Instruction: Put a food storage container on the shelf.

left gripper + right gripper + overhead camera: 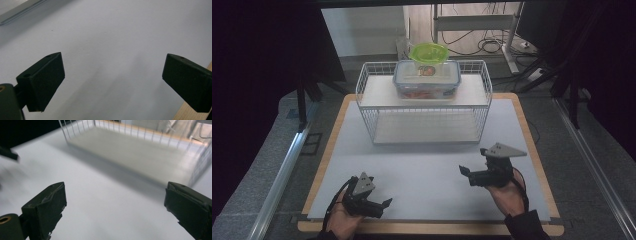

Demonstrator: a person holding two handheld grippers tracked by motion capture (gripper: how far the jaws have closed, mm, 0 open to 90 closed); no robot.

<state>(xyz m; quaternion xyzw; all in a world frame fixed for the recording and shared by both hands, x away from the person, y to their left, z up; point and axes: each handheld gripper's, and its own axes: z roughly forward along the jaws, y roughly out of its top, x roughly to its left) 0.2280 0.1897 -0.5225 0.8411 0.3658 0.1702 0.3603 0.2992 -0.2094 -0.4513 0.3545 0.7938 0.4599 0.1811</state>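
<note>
High view: your two grippers rest low in the frame, well short of the white wire rack (424, 115) at centre.

Your left gripper (386, 204) sits at lower left and your right gripper (465, 172) at lower right, both over the white table mat (427, 165), jaws spread wide and holding nothing. Up on the rack's top shelf stands a clear lidded container (427, 80), with a green bowl (428, 51) just behind it.
</note>
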